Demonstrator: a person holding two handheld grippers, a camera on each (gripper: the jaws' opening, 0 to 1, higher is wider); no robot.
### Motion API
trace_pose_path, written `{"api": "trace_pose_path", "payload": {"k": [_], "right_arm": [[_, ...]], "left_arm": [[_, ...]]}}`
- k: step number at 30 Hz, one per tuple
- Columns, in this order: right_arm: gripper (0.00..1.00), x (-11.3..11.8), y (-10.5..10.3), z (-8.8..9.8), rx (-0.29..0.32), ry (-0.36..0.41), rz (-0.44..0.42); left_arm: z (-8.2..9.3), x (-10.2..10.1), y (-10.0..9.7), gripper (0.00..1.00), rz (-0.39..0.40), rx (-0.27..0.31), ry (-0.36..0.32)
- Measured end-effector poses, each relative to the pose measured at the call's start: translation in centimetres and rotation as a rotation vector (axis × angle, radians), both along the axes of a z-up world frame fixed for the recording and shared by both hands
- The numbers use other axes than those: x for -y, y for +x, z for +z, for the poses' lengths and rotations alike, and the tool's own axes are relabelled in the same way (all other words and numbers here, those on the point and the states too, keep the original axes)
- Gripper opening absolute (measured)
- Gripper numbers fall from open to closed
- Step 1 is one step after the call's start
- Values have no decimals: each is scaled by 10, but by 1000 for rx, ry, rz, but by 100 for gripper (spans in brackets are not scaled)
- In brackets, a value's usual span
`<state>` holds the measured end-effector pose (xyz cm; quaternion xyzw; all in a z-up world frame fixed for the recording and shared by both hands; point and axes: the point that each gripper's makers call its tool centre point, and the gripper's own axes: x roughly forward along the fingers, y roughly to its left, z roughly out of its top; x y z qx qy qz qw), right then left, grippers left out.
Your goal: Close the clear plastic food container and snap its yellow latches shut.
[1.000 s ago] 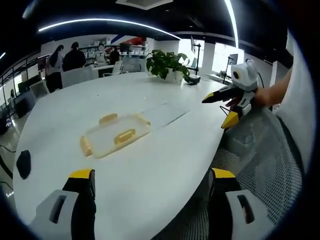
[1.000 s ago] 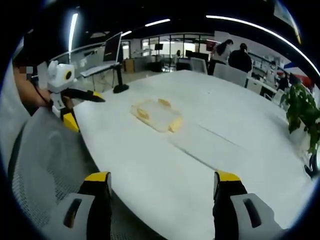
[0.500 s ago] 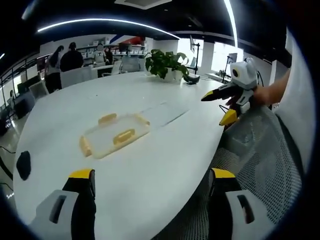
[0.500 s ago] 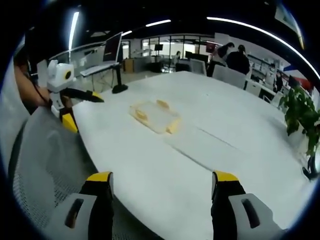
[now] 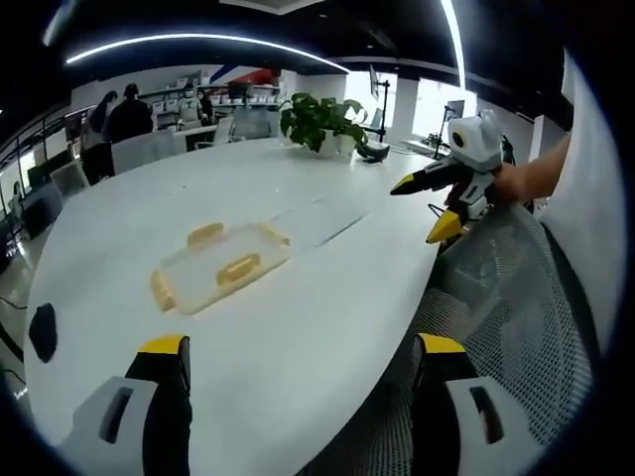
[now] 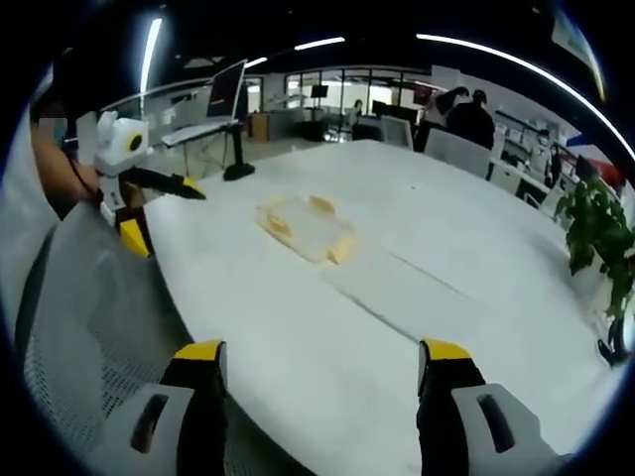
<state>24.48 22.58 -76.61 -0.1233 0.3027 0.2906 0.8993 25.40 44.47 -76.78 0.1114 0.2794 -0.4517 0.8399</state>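
Hovering off the surface [image 5: 298, 327] edge, left claw [image 5: 298, 397] and right claw [image 6: 322, 397] both gape wide, empty. Clear food container [image 5: 220, 266] sits mid-surface, well apart. Likely light, slippery, flexes; press lid, pinch yellow latches [image 5: 238, 269].

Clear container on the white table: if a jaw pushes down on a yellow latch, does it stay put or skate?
The clear container looks shallow, thin-walled and seemingly empty, so probably light. The white table looks smooth, so a sideways push would likely slide it rather than tip it. The yellow latches probably need bracing from the other gripper.
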Motion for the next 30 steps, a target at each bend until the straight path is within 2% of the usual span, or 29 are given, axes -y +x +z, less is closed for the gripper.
{"api": "trace_pose_path", "payload": {"k": [10, 30], "right_arm": [[78, -2, 6, 2, 11, -30, 39], [76, -12, 29, 3, 18, -56, 96]], "left_arm": [[3, -3, 10, 92, 12, 4, -8], [0, -4, 21, 91, 6, 2, 17]]}}
